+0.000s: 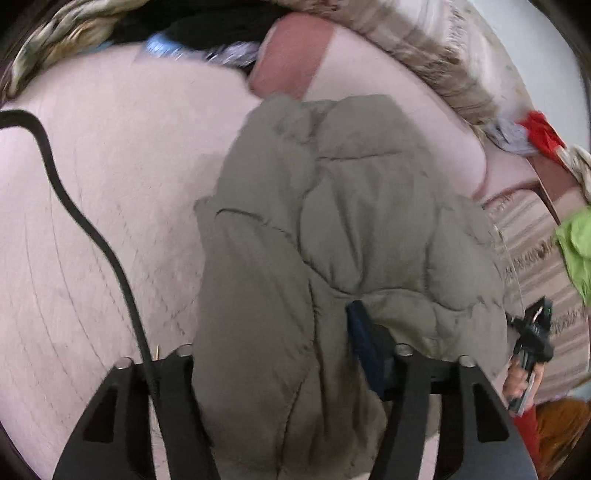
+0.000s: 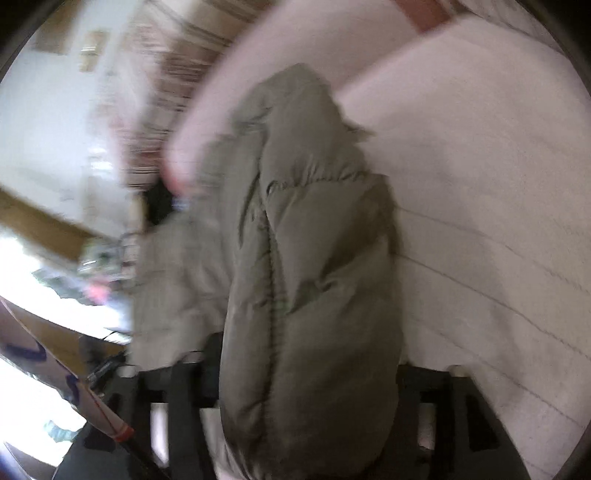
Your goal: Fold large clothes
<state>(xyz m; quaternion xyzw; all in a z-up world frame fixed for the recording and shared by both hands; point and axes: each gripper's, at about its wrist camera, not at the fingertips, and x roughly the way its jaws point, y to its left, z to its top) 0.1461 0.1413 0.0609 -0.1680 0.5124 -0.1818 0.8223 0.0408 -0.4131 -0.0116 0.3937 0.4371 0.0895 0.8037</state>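
Note:
An olive-grey quilted puffer jacket (image 1: 332, 221) lies bunched on a pale pink bedspread (image 1: 110, 203). My left gripper (image 1: 291, 369) has a thick fold of the jacket filling the gap between its black fingers (image 1: 177, 406); a dark blue lining shows by the right finger. In the blurred right wrist view the same jacket (image 2: 310, 277) bulges between the fingers of my right gripper (image 2: 303, 387), lifted over the bedspread (image 2: 480, 184). The right gripper also shows at the left wrist view's right edge (image 1: 532, 339).
A black cable (image 1: 74, 206) runs across the bedspread at left. Other clothes are piled at the far edge (image 1: 207, 33), with a pink pillow (image 1: 291, 59), red cloth (image 1: 543, 133) and green cloth (image 1: 576, 247) at right. A striped rug (image 1: 535, 258) lies beside the bed.

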